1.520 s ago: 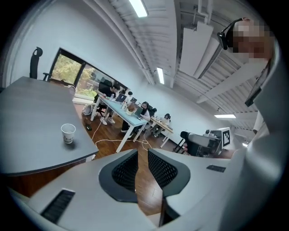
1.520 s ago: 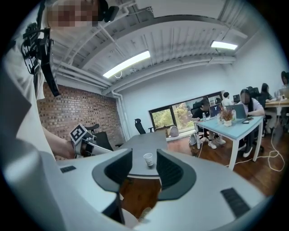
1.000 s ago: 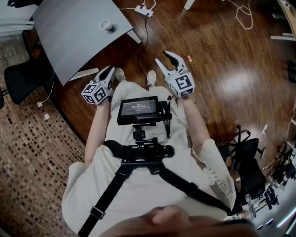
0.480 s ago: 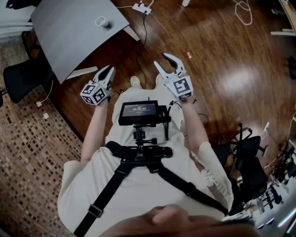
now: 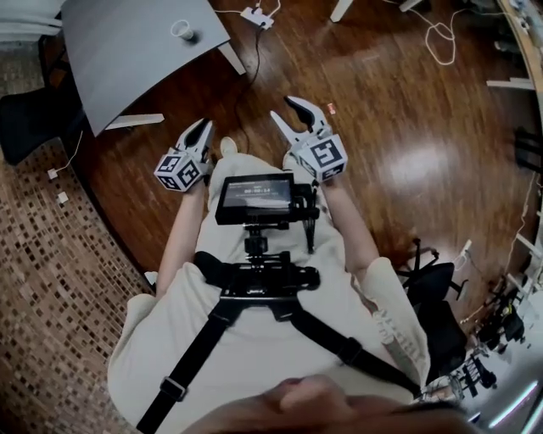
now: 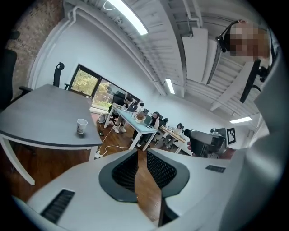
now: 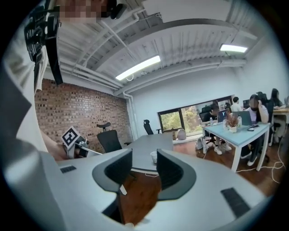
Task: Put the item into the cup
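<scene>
Standing on the wooden floor [image 5: 407, 102], a person holds both grippers out at waist height, well apart from the grey bench [image 5: 127, 59] at the upper left of the head view. The left gripper [image 5: 198, 129] has its jaws released with only a narrow gap between them; its own view shows nothing in that gap but bare floor. The right gripper [image 5: 282, 108] has its jaws released too, spread wider, and nothing sits between them either.

The paper cup [image 5: 181, 30] stands upright on the bench, near the corner that faces the person, with nothing else visible on the bench top. Both gripper views look toward it: it shows left of the left gripper's jaws [image 6: 81, 127] and just above the gap of the right gripper's jaws [image 7: 154, 156].

A small red thing [image 5: 331, 108] lies on the floor just beside the right gripper's jaw tips; it is too small to make out. A white power strip [image 5: 254, 14] lies on the floor past the bench corner.
</scene>
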A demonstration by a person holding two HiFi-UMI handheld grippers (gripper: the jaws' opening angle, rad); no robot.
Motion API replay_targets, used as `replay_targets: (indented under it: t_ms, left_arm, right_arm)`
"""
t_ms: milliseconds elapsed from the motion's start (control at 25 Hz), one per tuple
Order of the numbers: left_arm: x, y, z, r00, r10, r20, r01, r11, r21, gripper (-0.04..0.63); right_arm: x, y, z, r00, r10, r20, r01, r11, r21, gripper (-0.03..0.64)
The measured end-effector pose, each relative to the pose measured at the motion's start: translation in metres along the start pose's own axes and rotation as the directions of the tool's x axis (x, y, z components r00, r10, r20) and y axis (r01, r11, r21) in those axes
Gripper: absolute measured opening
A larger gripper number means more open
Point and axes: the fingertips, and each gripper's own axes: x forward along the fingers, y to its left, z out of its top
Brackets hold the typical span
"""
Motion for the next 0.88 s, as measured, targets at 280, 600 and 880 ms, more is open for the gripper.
replay_targets:
  t_ms: [280, 600, 880]
  left_arm:
    - [-0.007, 0.002, 0.014, 1.0, 0.026, 0.001, -0.026, 0.998, 0.058, 0.055]
    - [-0.006, 0.009, 0.012, 1.0, 0.024, -0.019, -0.023, 1.0, 0.019, 0.054]
    - [0.0, 0.007, 0.012, 0.999, 0.017, -0.027, -0.017, 1.0, 0.015, 0.054]
  right_arm:
    - [0.005, 0.004, 0.0, 0.999, 0.036, -0.018, -0.036, 0.999, -0.011, 0.179]
    - [0.007, 0.009, -0.004, 0.999, 0.045, -0.016, -0.044, 0.999, 0.017, 0.179]
    - [0.005, 0.012, -0.004, 0.999, 0.03, -0.038, -0.031, 0.999, -0.022, 0.179]
